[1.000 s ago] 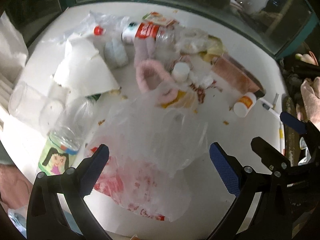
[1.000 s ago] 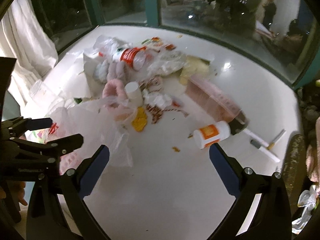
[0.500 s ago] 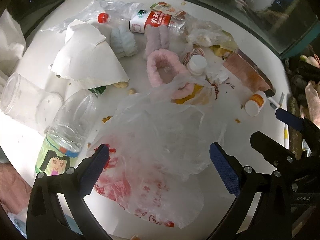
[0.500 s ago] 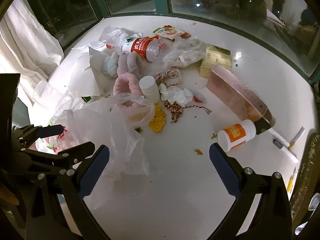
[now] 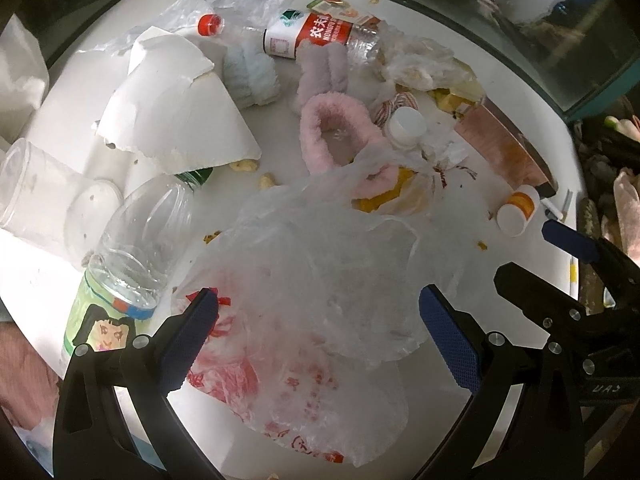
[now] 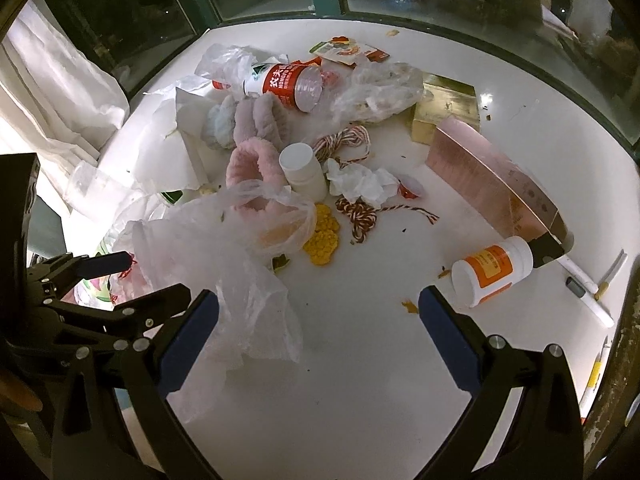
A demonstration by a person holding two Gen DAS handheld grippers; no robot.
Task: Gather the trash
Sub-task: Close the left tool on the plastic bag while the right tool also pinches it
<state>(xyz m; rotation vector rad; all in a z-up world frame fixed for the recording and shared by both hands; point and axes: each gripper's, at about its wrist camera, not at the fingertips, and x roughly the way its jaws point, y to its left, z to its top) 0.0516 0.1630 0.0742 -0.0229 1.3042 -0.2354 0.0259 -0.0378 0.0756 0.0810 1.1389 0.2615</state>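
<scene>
Trash covers the far half of the white table (image 6: 360,380) — bottles, torn paper, fuzzy slippers, twine, a crumpled tissue. The thin plastic bag (image 5: 320,280) lies slack near the table's near-left edge, its mouth draped over the pink slipper (image 5: 332,136), likely set there to receive the litter. Both tongs hang released and empty: the left tongs (image 5: 318,340) straddle the bag from above, the right tongs (image 6: 318,336) hover over bare table beside it, near the orange-labelled pill bottle (image 6: 492,272) — probably poised to open the bag together.
</scene>
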